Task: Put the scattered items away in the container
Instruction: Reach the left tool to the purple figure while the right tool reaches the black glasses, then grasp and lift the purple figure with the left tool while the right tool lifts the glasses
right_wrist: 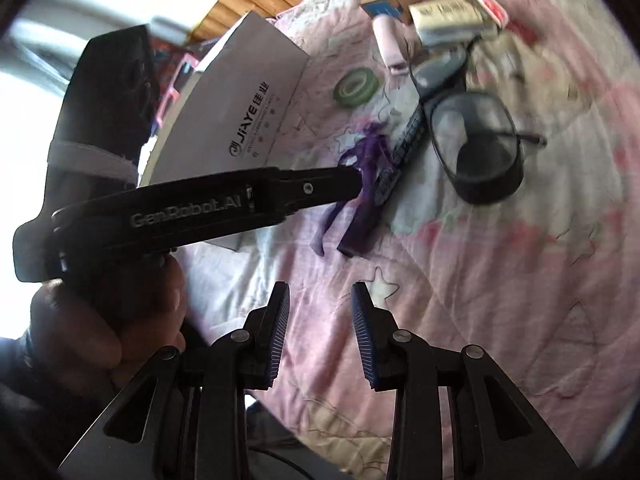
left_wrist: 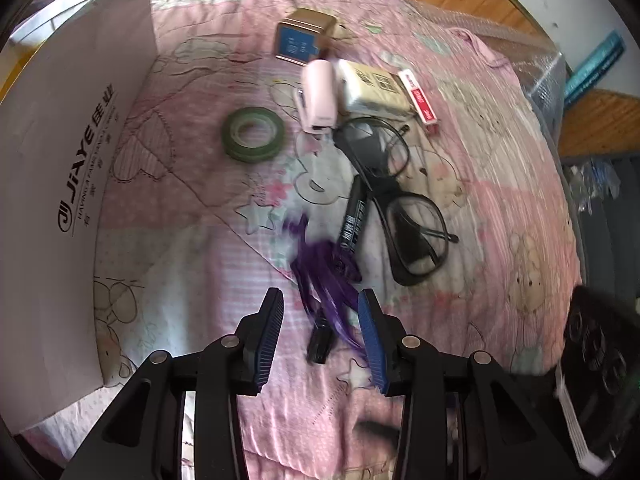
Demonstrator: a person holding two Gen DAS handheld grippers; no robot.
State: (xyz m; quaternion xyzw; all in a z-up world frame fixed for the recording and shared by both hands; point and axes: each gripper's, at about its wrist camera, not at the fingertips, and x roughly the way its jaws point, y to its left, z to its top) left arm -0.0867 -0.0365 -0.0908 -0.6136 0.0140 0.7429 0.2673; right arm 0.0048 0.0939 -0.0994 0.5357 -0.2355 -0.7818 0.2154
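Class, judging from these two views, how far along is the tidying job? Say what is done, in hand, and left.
Done: nothing visibly; the white box's inside is hidden. In hand: the left gripper, jaws open, straddles the purple ribbon; the right gripper is open and empty. Left: tape, glasses, marker, stapler, tin and packets still on the quilt.

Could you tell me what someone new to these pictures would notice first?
The eye lands first on the purple hair piece lying on the pink cartoon quilt, with the left claw open around its near end. Just beyond it lie black-framed glasses beside a black marker, and a green tape roll sits apart to the left. A white box printed JIAYE stands at the left edge.
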